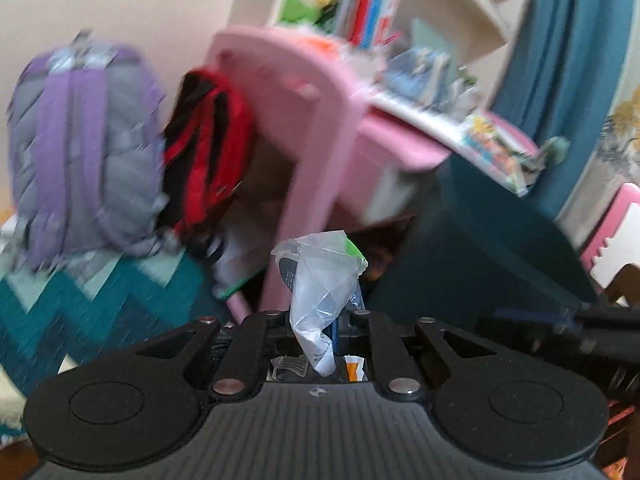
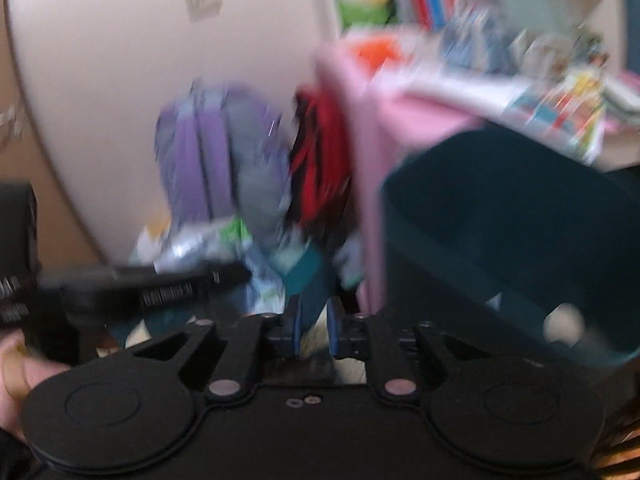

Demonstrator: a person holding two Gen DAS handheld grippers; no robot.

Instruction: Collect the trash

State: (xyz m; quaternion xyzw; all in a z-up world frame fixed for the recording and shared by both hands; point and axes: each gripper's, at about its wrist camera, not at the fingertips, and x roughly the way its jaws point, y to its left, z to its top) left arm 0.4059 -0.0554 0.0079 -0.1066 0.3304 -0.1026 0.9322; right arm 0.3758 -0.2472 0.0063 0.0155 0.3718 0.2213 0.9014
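Note:
My left gripper (image 1: 324, 320) is shut on a crumpled clear plastic wrapper (image 1: 320, 280) with a green patch, which sticks up between the fingers. In the right wrist view the same left gripper (image 2: 224, 272) comes in from the left, still holding the wrapper (image 2: 192, 248). A dark teal bin (image 2: 508, 220) stands at the right, and it also shows in the left wrist view (image 1: 480, 240). My right gripper (image 2: 314, 320) holds the bin's rim, its blue fingers (image 2: 334, 328) close together. Both views are blurred by motion.
A pink chair (image 1: 320, 120) stands behind the bin, with a red and black bag (image 1: 208, 140) hung on it. A purple and grey backpack (image 1: 80, 140) leans on the wall at left. A bookshelf (image 1: 380, 0) and a cluttered desk (image 1: 480, 132) are behind. A teal zigzag rug (image 1: 100, 300) covers the floor.

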